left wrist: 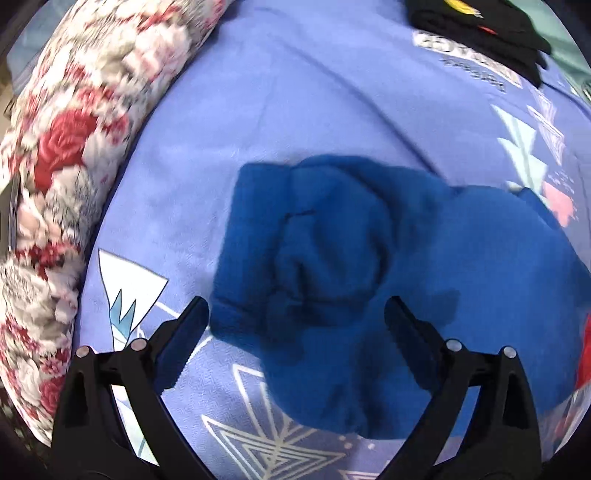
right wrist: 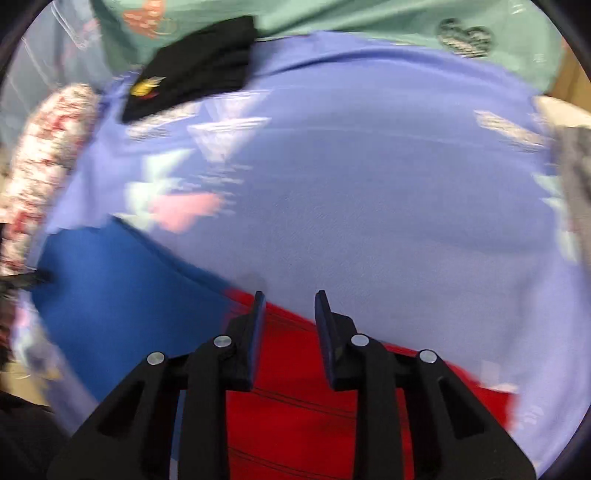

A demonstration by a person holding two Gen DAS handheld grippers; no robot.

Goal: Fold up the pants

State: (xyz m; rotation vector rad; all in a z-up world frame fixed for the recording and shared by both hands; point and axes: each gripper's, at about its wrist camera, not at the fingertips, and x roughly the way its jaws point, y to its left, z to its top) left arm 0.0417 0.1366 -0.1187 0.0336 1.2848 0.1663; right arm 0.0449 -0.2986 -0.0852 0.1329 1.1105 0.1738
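Observation:
The blue fleece pants (left wrist: 332,266) lie crumpled on a lavender bedsheet (left wrist: 280,96). My left gripper (left wrist: 295,314) hovers over their near part with its jaws wide apart and nothing between them. In the right wrist view the pants (right wrist: 122,295) show as a smooth blue area at the lower left, with a red ribbed band (right wrist: 295,413) joining them under my right gripper (right wrist: 290,297). That gripper's fingers stand a narrow gap apart above the red band and hold nothing.
A floral red-and-white pillow (left wrist: 62,155) runs along the left side. A folded black garment (right wrist: 192,66) lies at the far edge of the sheet, with a teal cloth (right wrist: 369,18) behind it. A grey item (right wrist: 576,173) sits at the right.

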